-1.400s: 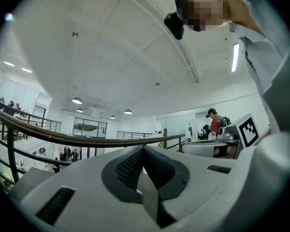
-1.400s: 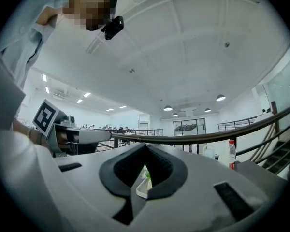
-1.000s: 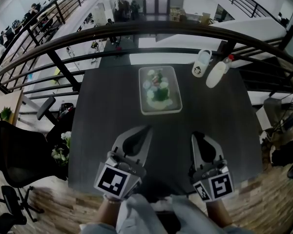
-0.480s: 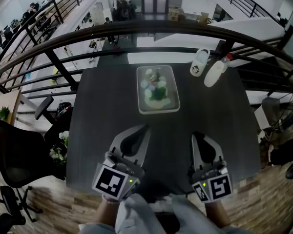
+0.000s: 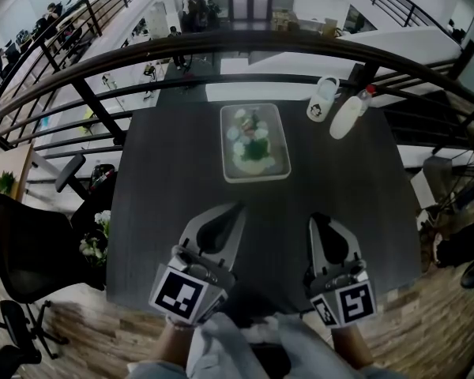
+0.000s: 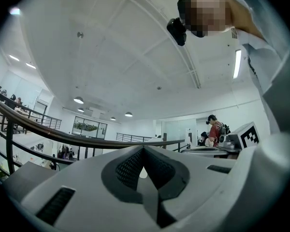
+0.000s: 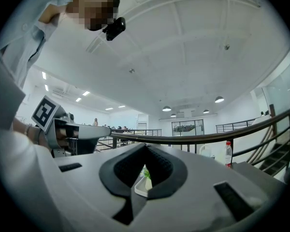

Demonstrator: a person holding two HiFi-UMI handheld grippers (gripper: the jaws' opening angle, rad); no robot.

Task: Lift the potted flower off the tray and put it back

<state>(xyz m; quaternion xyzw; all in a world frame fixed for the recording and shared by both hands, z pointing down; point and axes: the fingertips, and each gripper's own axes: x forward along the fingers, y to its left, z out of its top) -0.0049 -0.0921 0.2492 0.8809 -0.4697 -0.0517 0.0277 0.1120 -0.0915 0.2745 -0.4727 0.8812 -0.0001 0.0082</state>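
honestly nothing's moved in the last second: the left gripper [image 5: 235, 209] and right gripper [image 5: 316, 221] both sit clenched on nothing at the near edge, well short of the tray [image 5: 278, 174], and the potted flower [image 5: 254, 144] stands in that tray same as a moment ago, so this fits either the pause ahead of a lift or the pot already set back. surface is a dark table [image 5: 170, 188] with a white mug [image 5: 322, 101] and a bottle [image 5: 349, 115] at its far right corner, parked against a black railing [image 5: 221, 47] over an open office floor [image 5: 134, 30] below.
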